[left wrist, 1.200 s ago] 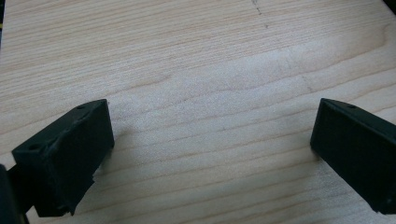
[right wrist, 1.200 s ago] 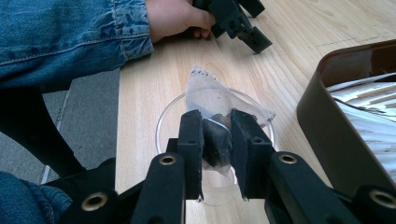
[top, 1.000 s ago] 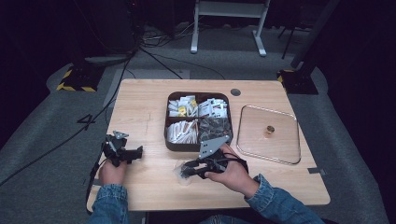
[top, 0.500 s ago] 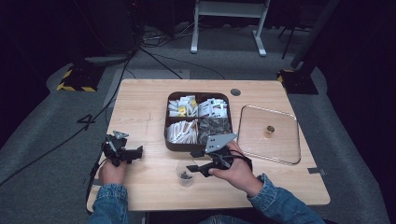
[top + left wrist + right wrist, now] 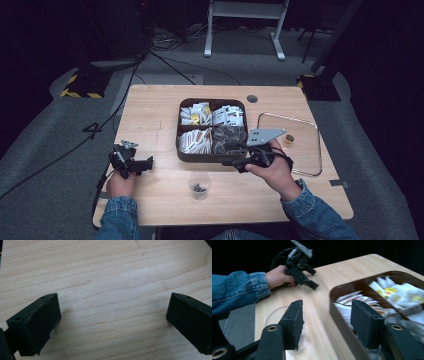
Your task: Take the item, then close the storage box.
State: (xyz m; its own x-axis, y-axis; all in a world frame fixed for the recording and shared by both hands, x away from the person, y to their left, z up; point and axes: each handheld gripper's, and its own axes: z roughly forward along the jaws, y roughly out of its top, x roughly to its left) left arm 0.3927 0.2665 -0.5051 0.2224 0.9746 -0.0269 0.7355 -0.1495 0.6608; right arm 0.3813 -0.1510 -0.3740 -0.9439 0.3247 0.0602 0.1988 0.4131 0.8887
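In the high view, the tray [image 5: 186, 150] sits mid-table with four compartments of packets; the cup [image 5: 199, 184], small, clear and with something dark in its bottom, stands just in front of the tray, near its front-left corner. The right gripper [image 5: 235, 164] hovers at the tray's front edge, to the right of the cup and apart from it, its jaws having just been opening with nothing between them. The left gripper [image 5: 148, 162] rests well to the left of the tray. In the left gripper view, its fingers [image 5: 37, 322] are spread wide over bare table [image 5: 105, 277], gripping nothing. In the right gripper view, the fingers [image 5: 292, 322] stand apart and empty, one over the cup's rim [image 5: 270, 315], the other over the tray's front wall [image 5: 339, 315], with packets [image 5: 387, 293] beyond. The step in hand looks like a reach into the tray for a packet. To do it well, keep the jaws parted, clear the front wall before dipping, settle on one packet rather than a bunch, and steer wide of the cup, which would tip easily.
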